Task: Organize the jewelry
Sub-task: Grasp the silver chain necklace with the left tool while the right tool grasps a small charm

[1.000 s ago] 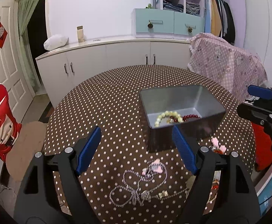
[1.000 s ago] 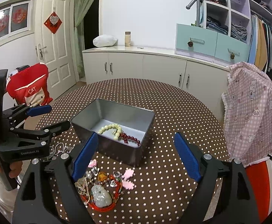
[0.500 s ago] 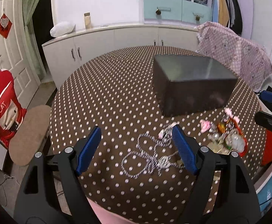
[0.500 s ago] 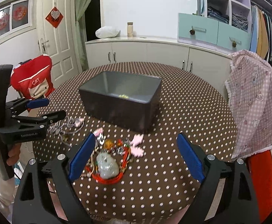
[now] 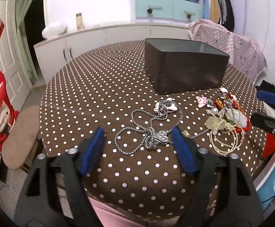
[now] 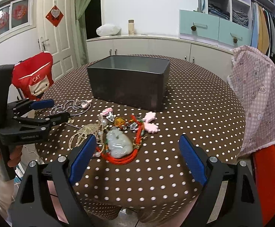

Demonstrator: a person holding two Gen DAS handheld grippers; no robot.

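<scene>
Found the silver chain (image 5: 148,130) on the left of the dotted worktop (image 5: 99,79), lying in loose loops in front of the dark tin box (image 5: 184,71). Looked light, floppy and slippery. Would likely slide, swing and tangle if lifted by one thin loop. Better grabbed at the chunky silver pendant (image 5: 161,136), where the loops meet. Touched a pink clip (image 5: 166,106) at its far end, so might drag that along.

Held the left claw (image 5: 137,132) low over the chain, tipped down at a slant, with a hand (image 6: 12,155) wrapped around the handle. Had the jaws about half open and closing. Had the pendant between the blue tips, but no squeeze on it yet.

Found a mixed pile further right, just beside the chain: a pale bead string (image 5: 224,141), a green stone pendant (image 6: 118,143) on a red cord (image 6: 126,158), and pink charms (image 6: 150,124). Looked knotted together. Seemed the stone might be hard, heavier and easy to chip, so best taken gently across its middle.

Held the right claw (image 6: 137,138) slanted down too, just above the stone. Had the jaws wide open, with nothing held.
</scene>
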